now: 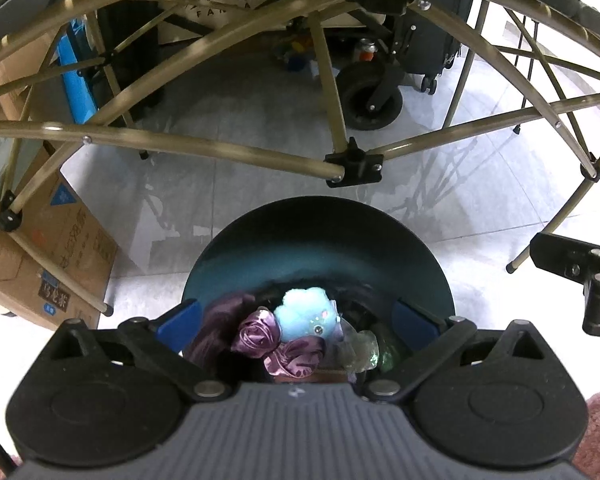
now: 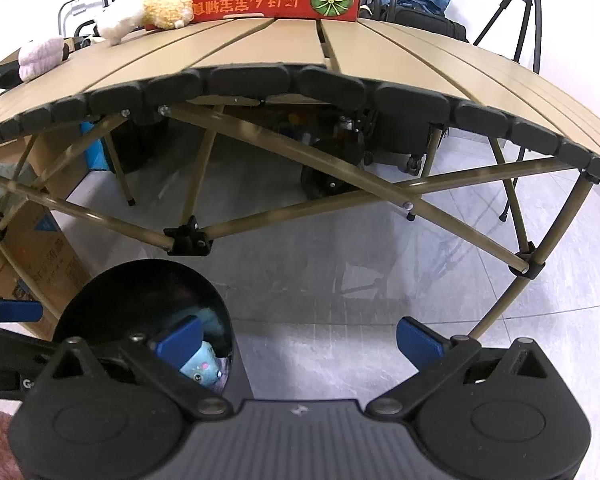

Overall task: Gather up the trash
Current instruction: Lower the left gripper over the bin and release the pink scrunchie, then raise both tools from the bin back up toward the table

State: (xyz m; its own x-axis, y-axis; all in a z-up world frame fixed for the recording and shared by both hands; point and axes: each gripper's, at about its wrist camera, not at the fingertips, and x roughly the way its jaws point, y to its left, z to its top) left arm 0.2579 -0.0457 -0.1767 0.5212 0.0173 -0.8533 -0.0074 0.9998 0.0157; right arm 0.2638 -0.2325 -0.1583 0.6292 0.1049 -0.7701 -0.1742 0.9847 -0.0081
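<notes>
- Two grippers were in view: the left gripper [image 1: 296,320] hung over the black bin [image 1: 320,232] on the floor, its blue fingers [image 1: 180,318] spread wide with nothing pinched
- Directly below it, inside the bin, lay a light blue plush toy [image 1: 306,312] beside purple satin scrunchies [image 1: 260,336]
- The right gripper [image 2: 298,338] stood wide and empty over bare floor tiles, just right of the bin, near the desk [image 2: 260,52]
</notes>
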